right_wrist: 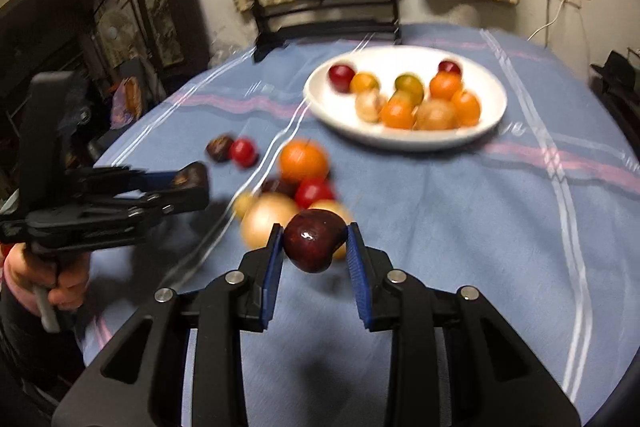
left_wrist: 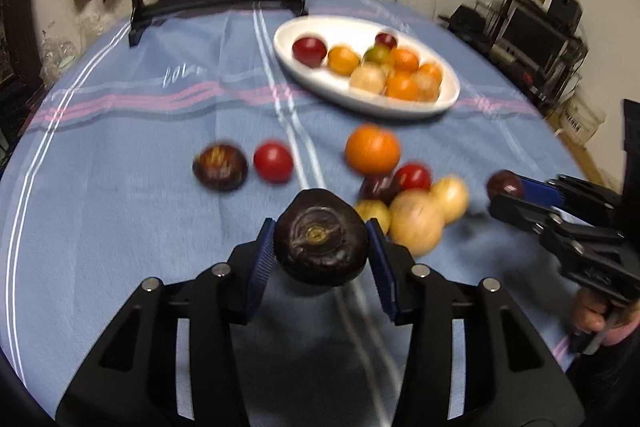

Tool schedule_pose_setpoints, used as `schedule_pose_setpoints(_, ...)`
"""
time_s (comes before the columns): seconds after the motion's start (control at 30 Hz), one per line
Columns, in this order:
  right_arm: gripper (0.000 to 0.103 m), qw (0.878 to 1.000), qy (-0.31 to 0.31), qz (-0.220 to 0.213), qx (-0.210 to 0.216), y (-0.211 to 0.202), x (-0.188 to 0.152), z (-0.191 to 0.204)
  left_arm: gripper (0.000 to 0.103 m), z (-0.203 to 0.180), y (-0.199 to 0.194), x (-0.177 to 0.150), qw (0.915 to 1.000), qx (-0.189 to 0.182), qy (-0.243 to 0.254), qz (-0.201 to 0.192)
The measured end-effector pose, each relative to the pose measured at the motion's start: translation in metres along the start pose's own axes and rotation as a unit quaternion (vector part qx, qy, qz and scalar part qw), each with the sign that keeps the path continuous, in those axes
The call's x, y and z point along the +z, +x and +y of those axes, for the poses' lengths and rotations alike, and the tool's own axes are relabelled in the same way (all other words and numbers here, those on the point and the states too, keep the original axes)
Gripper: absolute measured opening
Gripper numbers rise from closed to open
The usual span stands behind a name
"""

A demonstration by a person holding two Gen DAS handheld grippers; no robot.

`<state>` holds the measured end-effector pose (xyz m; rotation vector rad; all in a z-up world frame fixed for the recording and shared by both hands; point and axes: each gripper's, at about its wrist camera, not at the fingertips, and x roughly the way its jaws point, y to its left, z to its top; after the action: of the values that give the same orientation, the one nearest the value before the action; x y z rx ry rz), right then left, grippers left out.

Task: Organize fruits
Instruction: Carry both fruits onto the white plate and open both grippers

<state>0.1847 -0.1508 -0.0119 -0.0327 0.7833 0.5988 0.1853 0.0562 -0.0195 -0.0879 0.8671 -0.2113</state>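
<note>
Two fruits are already in hand, one per gripper. The left gripper point(left_wrist: 321, 239) has its jaws closed against a dark brown, wrinkled fruit point(left_wrist: 321, 237), pads on its two flanks, carried clear of the blue tablecloth point(left_wrist: 120, 211). The right gripper point(right_wrist: 315, 247) pinches a glossy dark red plum point(right_wrist: 314, 245) the same way, jaws drawn in narrow.

Both fruits look light and roundish. The plum's shiny skin suggests it could slip and its flesh could bruise, so a gentle squeeze across its widest part seems best. The brown fruit's rough rind probably grips better and seems firmer.

Loose fruits point(left_wrist: 412, 203) lie clustered near the middle of the table, with an orange point(left_wrist: 372, 149) just behind them. The white oval dish point(left_wrist: 450, 101), already holding several fruits, sits toward the table's far edge.
</note>
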Motion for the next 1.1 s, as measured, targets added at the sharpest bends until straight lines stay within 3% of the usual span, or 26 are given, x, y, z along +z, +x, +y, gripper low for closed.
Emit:
schedule_pose_setpoints(0.17, 0.032, 0.997, 0.046, -0.06, -0.007, 0.006, 0.054, -0.031, 0.046, -0.009, -0.009, 0.045, 0.999, -0.025, -0.002, -0.037)
schedule_pose_setpoints(0.3, 0.032, 0.987, 0.087, -0.125, -0.046, 0.028, 0.096, -0.066, 0.046, -0.02, 0.008, 0.099, 0.9981, -0.017, 0.002, -0.06)
schedule_pose_setpoints(0.4, 0.032, 0.984, 0.121, -0.126, -0.04, 0.052, 0.105, -0.087, 0.046, -0.025, 0.035, 0.138, 0.9984, -0.013, 0.002, -0.055)
schedule_pose_setpoints(0.63, 0.032, 0.99, 0.087, -0.097, -0.055, 0.078, 0.1, -0.09, 0.046, -0.026, 0.13, 0.208, 0.9997, 0.013, -0.021, 0.003)
schedule_pose_setpoints(0.8, 0.032, 0.992, 0.091, -0.078, -0.044, 0.086, 0.099, -0.099, 0.046, -0.03, 0.176, 0.218, 0.9984, 0.033, -0.02, 0.04)
schedule_pose_setpoints(1.03, 0.032, 0.993, 0.074, -0.071, -0.055, 0.095, 0.102, -0.098, 0.047, -0.024, 0.202, 0.218, 0.9962, 0.051, -0.032, 0.062)
schedule_pose_setpoints(1.1, 0.038, 0.994, 0.075, -0.066, -0.054, 0.096, 0.102, -0.1, 0.072, -0.022, 0.197, 0.219, 0.9962, 0.054, -0.042, 0.054)
